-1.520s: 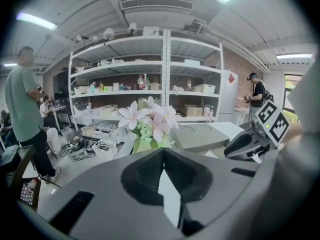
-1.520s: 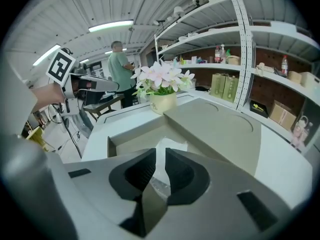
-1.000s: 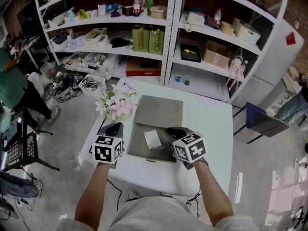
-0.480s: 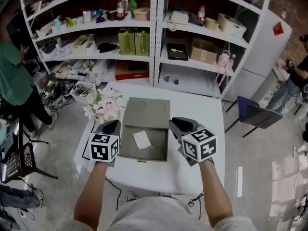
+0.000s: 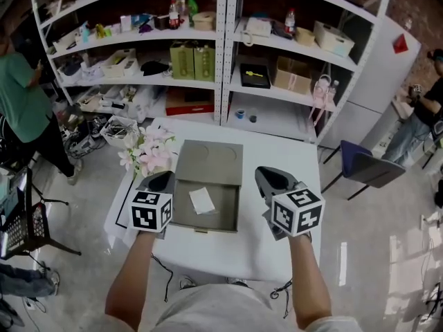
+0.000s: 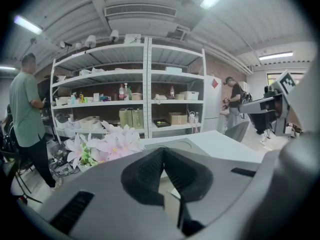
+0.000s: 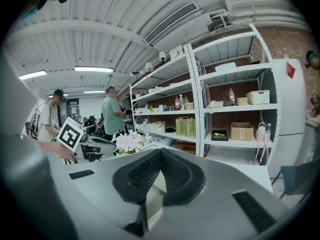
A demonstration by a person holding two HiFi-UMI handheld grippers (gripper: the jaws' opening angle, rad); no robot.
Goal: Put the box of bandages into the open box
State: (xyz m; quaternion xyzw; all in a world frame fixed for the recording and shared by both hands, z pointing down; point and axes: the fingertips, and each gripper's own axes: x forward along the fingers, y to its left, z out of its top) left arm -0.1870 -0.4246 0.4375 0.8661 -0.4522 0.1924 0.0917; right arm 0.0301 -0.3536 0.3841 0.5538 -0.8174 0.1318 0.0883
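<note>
In the head view an open grey box (image 5: pixel 223 213) lies on the white table (image 5: pixel 291 164), its lid (image 5: pixel 211 161) folded back flat behind it. A small white box of bandages (image 5: pixel 202 200) lies on the floor of the open box, touched by neither gripper. My left gripper (image 5: pixel 164 178) hovers at the box's left wall, its jaws shut with nothing between them. My right gripper (image 5: pixel 266 176) hangs to the right of the box above bare table, also shut and holding nothing. In the left gripper view the grey lid (image 6: pixel 186 144) shows past the left gripper (image 6: pixel 162 151).
A bunch of pink flowers (image 5: pixel 151 155) stands at the table's back left, close to my left gripper. White shelving (image 5: pixel 221 54) full of goods rises behind the table. A blue chair (image 5: pixel 367 172) stands to the right. A person in green (image 5: pixel 26 116) stands at the left among floor clutter.
My right gripper has drawn out of the open box and moved right, leaving the box of bandages lying inside. The left gripper has stayed by the box's left wall.
</note>
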